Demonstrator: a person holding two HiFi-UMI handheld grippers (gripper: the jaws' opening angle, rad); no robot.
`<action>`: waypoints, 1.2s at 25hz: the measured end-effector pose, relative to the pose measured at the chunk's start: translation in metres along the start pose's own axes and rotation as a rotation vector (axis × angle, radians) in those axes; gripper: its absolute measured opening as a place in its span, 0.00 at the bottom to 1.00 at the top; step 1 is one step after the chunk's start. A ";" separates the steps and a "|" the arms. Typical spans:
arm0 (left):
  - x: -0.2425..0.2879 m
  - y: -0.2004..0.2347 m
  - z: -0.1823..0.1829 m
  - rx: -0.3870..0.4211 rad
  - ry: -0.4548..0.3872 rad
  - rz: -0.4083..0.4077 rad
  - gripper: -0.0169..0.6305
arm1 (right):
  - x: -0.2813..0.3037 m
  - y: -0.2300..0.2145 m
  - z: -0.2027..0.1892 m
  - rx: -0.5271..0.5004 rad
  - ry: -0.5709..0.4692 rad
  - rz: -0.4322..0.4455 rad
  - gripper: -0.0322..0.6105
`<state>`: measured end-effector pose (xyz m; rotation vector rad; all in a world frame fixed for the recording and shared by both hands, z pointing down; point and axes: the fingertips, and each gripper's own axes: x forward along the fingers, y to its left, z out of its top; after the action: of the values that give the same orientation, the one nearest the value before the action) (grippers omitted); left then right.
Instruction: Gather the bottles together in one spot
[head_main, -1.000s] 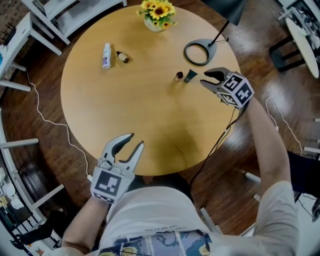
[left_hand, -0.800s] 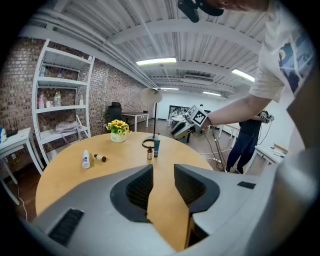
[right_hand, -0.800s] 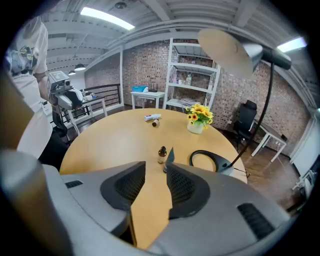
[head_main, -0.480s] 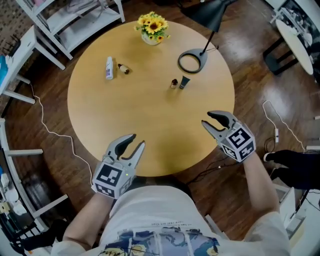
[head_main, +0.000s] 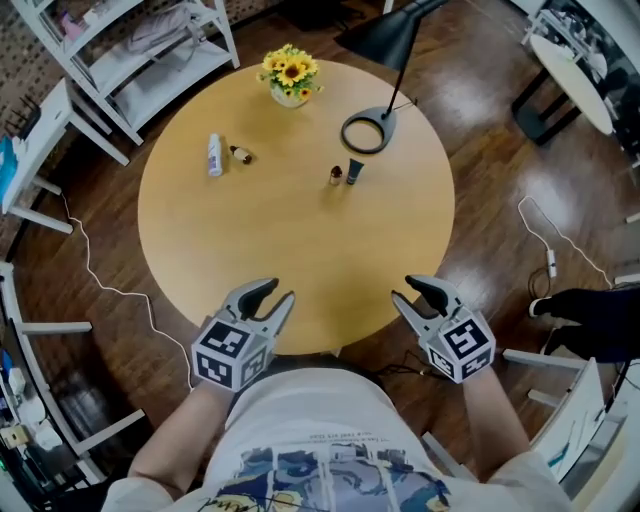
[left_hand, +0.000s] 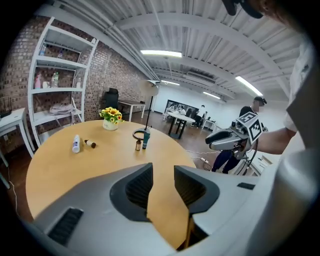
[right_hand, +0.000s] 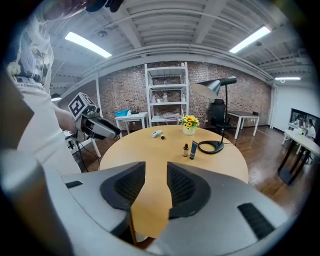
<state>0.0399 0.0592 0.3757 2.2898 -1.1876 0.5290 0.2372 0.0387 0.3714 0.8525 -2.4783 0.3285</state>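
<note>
Both my claws, left claw (head_main: 278, 292) and right claw (head_main: 404, 292), hang released and empty over the desk's (head_main: 290, 250) near edge. Farther out, a brown bottle (head_main: 335, 176) and teal tube (head_main: 354, 171) stand by the lamp base (head_main: 366, 131). The white bottle (head_main: 213, 154) and tiny brown bottle (head_main: 240, 154) lie well left. Labels are too small to read.

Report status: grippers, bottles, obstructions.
Open, empty, at table edge: left gripper, right gripper. Two pairs apart: white bottle, lying vial; upright vial, teal tube. Beside latter, lamp base.

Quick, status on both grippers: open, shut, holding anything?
Left gripper: open, jaws a little apart, nothing between them.
Right gripper: open, nothing between its jaws.
</note>
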 end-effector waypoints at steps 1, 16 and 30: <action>0.000 -0.001 0.002 0.011 -0.006 0.001 0.23 | -0.003 0.001 -0.001 0.003 -0.009 -0.008 0.31; -0.013 -0.006 0.017 0.078 -0.050 -0.021 0.28 | -0.010 0.031 0.017 0.029 -0.055 -0.039 0.31; -0.053 0.056 -0.009 0.066 -0.053 0.049 0.28 | 0.114 0.057 0.091 -0.120 -0.003 0.127 0.31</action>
<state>-0.0368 0.0709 0.3681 2.3489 -1.2729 0.5357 0.0892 -0.0093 0.3503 0.6487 -2.5319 0.2193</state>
